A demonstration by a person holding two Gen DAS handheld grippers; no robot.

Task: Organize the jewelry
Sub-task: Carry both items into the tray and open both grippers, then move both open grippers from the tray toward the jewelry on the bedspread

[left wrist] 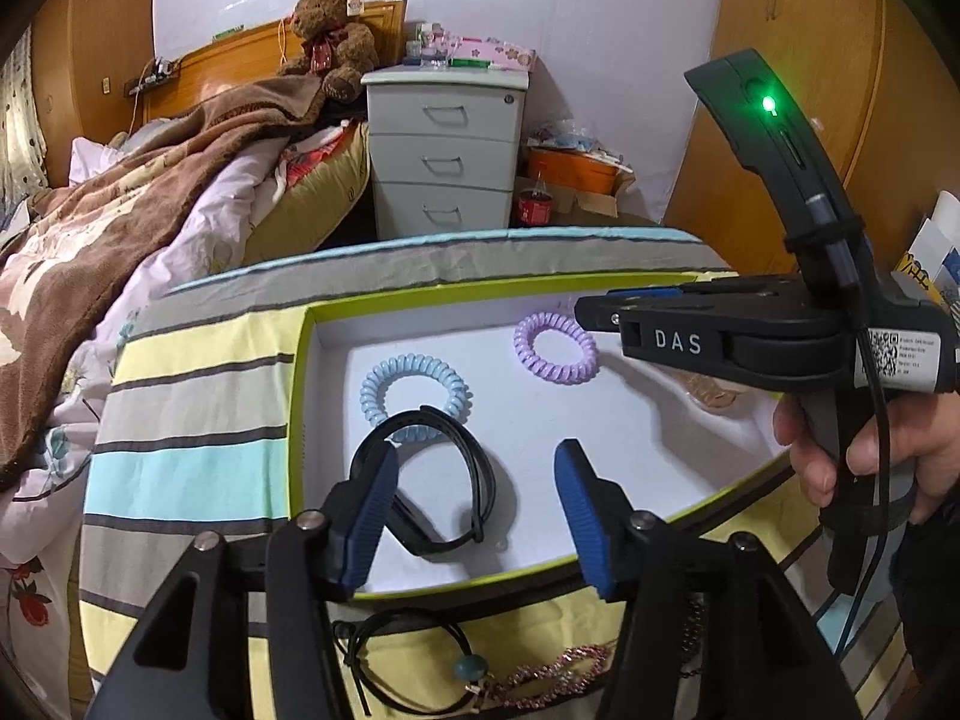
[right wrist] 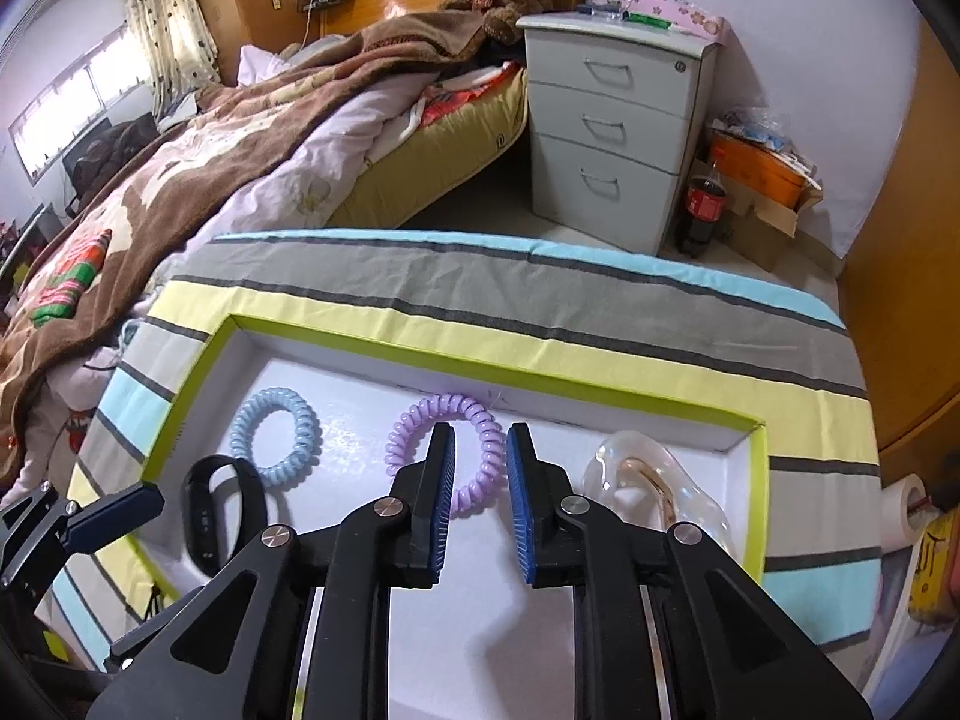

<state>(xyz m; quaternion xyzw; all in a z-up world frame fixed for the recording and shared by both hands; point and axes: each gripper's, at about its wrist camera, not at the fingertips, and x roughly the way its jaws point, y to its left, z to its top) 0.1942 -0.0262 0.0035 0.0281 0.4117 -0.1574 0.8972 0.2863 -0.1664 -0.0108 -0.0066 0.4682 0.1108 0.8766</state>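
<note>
My left hand-held gripper [left wrist: 477,510] stands about half open over the black band [left wrist: 441,480] lying in the green-rimmed box [left wrist: 300,420]. My right hand-held gripper [right wrist: 480,504] is barely parted, nothing clamped, above the purple coil [right wrist: 447,456]. Both look released — best to lift straight up, then fetch the pieces on the bench [left wrist: 192,408] — the chain [left wrist: 558,675] first.

Tray [right wrist: 757,480] centre clear; purple coil [right wrist: 445,457] ahead.

Tray [right wrist: 757,480] on table [right wrist: 540,300]; in tray, L→R: wristband [right wrist: 207,516], two coil ties, clear bag [right wrist: 708,516].
</note>
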